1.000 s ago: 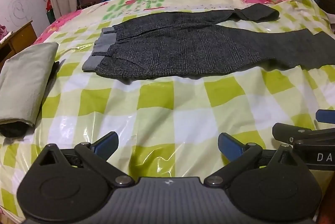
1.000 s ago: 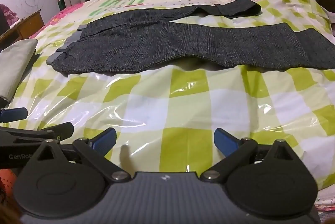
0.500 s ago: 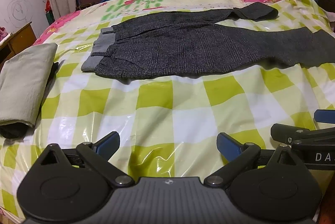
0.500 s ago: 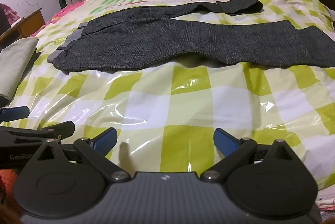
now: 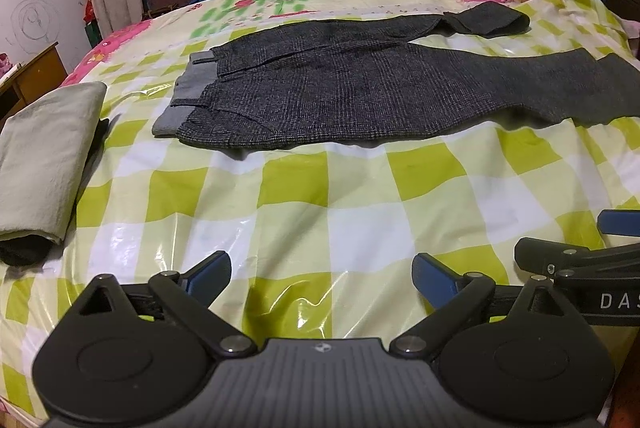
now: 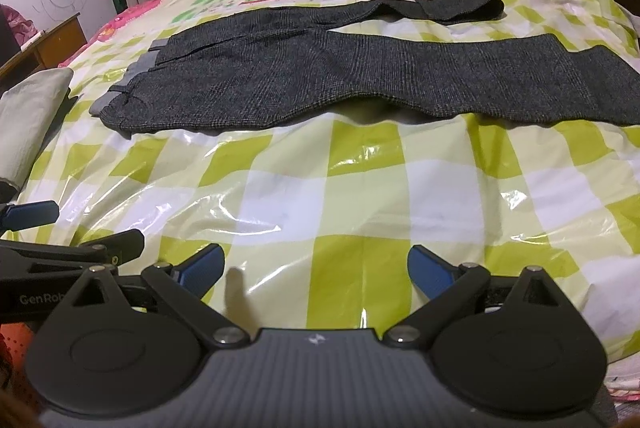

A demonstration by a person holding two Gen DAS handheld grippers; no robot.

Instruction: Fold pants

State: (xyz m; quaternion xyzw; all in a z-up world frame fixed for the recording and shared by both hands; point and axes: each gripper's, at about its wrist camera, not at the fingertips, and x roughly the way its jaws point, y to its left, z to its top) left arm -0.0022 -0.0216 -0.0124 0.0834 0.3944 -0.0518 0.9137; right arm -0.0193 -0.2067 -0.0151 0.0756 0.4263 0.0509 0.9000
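The pants (image 5: 360,88) lay spread flat across the bed (image 5: 320,196), at twelve o'clock from both tools, waistband toward nine o'clock and legs running toward three, the far leg's cuff doubled back on itself. The left tool (image 5: 322,276) hung low over the bed's near edge with its fingers wide apart and nothing between them; the right tool (image 6: 316,266) was likewise spread and empty, well short of the cloth. Each tool showed at the edge of the other's view, so the two sat close side by side. A folded grey cloth (image 5: 44,156) rested at nine o'clock, clear of the pants. No fold looked begun. The glossy plastic sheet (image 6: 280,196) over the checked cover seemed the main risk: a pinch taken too deep could catch the film with the fabric and drag it. The doubled cuff could also make the fold uneven if left unstraightened.
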